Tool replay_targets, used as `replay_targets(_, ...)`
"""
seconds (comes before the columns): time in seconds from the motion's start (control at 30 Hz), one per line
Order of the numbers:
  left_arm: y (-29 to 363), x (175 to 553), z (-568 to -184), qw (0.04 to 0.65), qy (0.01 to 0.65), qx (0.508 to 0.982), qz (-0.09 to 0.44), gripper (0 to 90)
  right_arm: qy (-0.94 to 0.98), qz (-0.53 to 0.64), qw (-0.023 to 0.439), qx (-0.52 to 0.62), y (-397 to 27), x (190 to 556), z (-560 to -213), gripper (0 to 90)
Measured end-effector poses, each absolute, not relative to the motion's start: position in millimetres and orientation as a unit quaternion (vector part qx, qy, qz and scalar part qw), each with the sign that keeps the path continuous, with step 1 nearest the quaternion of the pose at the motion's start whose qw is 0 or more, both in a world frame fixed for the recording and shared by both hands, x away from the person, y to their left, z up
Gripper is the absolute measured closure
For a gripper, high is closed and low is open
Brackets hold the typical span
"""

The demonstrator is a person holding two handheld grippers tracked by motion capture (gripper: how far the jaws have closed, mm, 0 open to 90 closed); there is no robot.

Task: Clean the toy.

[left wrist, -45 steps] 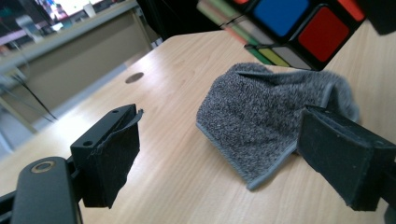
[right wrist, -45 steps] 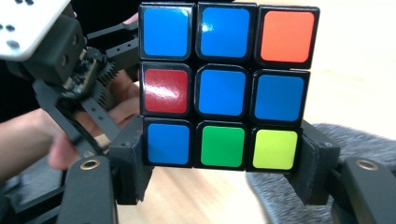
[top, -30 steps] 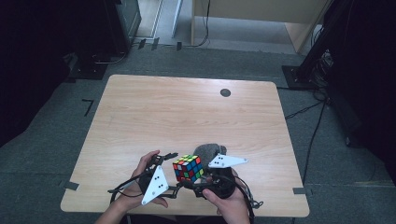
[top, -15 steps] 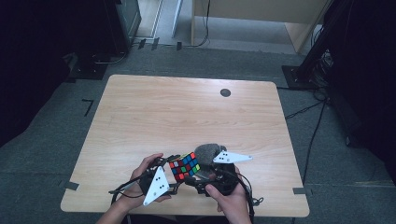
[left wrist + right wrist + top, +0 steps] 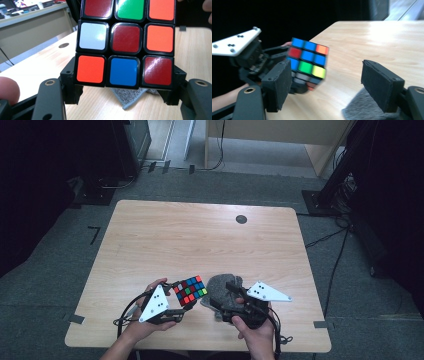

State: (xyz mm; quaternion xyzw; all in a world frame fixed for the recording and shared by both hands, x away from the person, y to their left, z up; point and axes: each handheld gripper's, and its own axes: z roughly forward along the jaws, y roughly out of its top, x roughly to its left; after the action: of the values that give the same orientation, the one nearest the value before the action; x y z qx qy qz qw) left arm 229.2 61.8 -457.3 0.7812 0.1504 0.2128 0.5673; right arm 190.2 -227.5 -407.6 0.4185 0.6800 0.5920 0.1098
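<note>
Now the left tool pinches the puzzle cube, while the right tool stands spread, empty.

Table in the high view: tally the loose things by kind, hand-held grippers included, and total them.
Puzzle cube: 1
Grey cloth: 1
Hand-held grippers, left hand-held gripper and right hand-held gripper: 2
Total: 4

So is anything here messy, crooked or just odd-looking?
Nothing is spilled or broken. The puzzle cube is scrambled, its colours mixed, and it is held tilted above the table in the left claw. A grey cloth lies crumpled beside it, near the open right claw.
</note>
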Motion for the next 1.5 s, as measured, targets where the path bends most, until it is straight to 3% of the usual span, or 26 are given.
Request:
replay_targets(0.13,70.8,235.8,-453.8,0.588,0.180,0.766,0.187,33.2,0.687,0.555,0.179,0.434,-234.0,192.7,-416.2,25.2)
replay_targets(0.2,74.2,238.3,-453.3,0.593,0.189,0.762,0.178,33.3,0.681,0.556,0.185,0.439,-235.5,193.6,-420.7,26.3)
replay_targets(0.33,73.6,238.6,-454.0,0.589,0.189,0.764,0.181,33.3,0.671,0.589,0.149,0.425,-229.8,191.6,-418.2,29.1)
replay_targets(0.53,66.6,233.5,-457.1,0.588,0.176,0.767,0.188,33.3,0.669,0.603,0.132,0.414,-208.6,182.7,-406.4,19.8)
replay_targets(0.87,56.6,221.4,-457.4,0.595,0.156,0.757,0.222,33.3,0.654,0.610,0.076,0.440,-195.4,184.5,-415.0,16.7)
replay_targets(1.1,47.8,216.3,-462.1,0.595,0.143,0.760,0.217,33.2,0.650,0.608,0.053,0.453,-184.1,187.7,-419.8,14.5)
replay_targets(1.2,42.6,212.3,-463.8,0.592,0.131,0.763,0.223,33.2,0.641,0.606,0.038,0.469,-183.6,190.9,-422.6,18.6)
replay_targets(1.37,35.7,206.9,-467.2,0.577,0.115,0.771,0.245,33.0,0.640,0.595,0.022,0.486,-182.0,190.7,-425.7,32.9)
replay_targets(1.5,32.2,206.3,-469.3,0.569,0.117,0.774,0.252,31.4,0.634,0.593,0.007,0.497,-185.1,191.9,-429.4,34.2)
